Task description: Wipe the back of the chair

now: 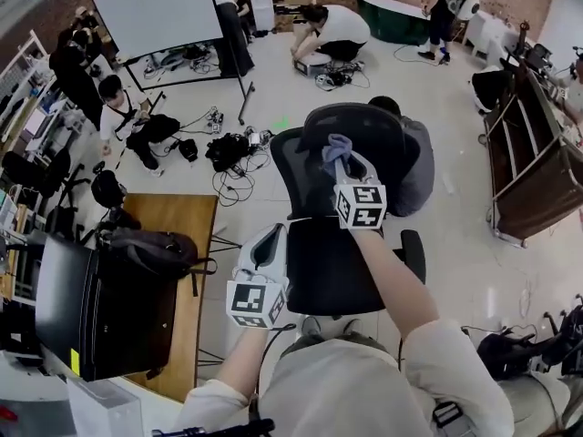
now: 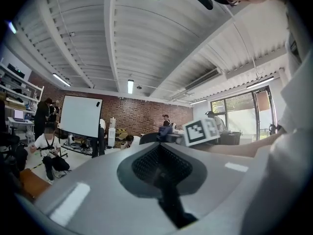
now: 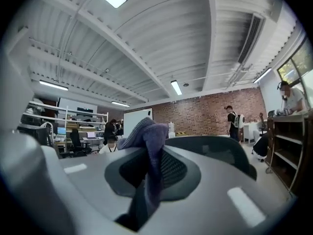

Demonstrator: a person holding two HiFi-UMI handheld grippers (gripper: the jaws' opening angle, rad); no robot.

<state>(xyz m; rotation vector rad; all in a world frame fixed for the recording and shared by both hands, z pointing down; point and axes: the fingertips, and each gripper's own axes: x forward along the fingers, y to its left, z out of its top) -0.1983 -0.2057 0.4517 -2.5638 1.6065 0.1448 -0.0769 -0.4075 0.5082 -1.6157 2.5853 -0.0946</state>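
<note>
Purple-blue woven cloth [image 3: 146, 131]: soft, light, limp, apt to fold over on itself. Pinched by its lower folds in right claw [image 1: 343, 160], clenched tight, loose bunch standing free above the tips. Positioned at the upper part of chair back [image 1: 296, 176]; contact with it not certain. Black mesh back judged springy, yielding under pressure, liable to swivel or roll away. Best worked with the bunched face and a light, steady press. Left claw [image 2: 160, 156] closed on nothing, low beside seat [image 1: 328, 271], available for bracing the rigid frame edge.
</note>
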